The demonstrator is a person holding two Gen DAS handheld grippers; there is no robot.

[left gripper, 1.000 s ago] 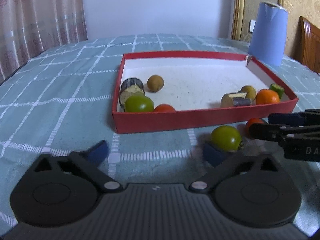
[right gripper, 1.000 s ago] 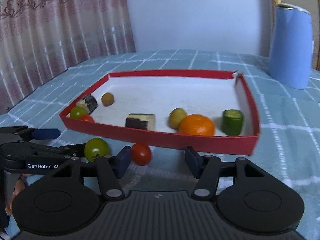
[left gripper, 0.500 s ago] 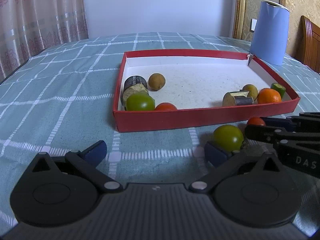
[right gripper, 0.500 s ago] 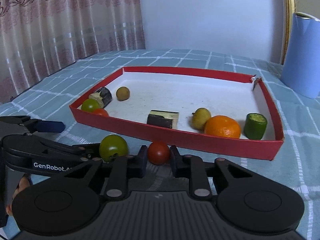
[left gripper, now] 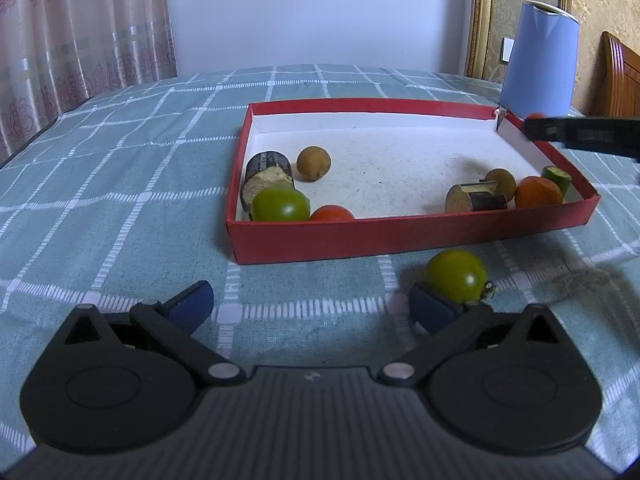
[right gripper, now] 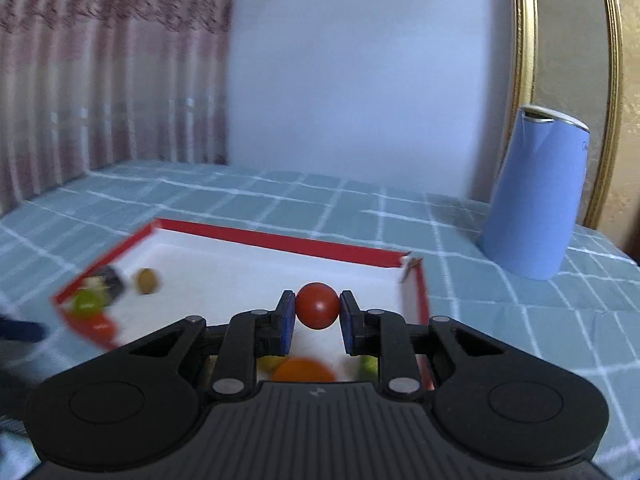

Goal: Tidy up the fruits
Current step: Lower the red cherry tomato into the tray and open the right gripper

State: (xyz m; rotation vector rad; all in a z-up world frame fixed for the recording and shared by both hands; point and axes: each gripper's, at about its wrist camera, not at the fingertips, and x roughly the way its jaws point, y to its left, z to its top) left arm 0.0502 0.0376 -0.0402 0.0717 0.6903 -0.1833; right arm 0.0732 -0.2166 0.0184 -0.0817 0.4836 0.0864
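Note:
My right gripper (right gripper: 317, 316) is shut on a small red tomato (right gripper: 317, 305) and holds it in the air above the red box (right gripper: 280, 240). Its fingers show blurred at the right edge of the left wrist view (left gripper: 580, 134). My left gripper (left gripper: 312, 304) is open and low over the cloth. A green tomato (left gripper: 457, 275) lies on the cloth in front of the red box (left gripper: 400, 236), touching my left gripper's right fingertip (left gripper: 434, 308). The box holds a green tomato (left gripper: 280, 205), a red tomato (left gripper: 332, 213), an orange (left gripper: 538, 192) and other pieces.
A tall blue jug (left gripper: 540, 60) stands behind the box's far right corner. A wooden chair (left gripper: 620, 76) is at the far right. Curtains (left gripper: 80, 28) hang at the left. The checked teal cloth (left gripper: 100, 200) covers the table.
My right gripper closed on the red tomato beside the box, lifted it off the cloth and carried it up over the box. My left gripper stayed open near the green tomato.

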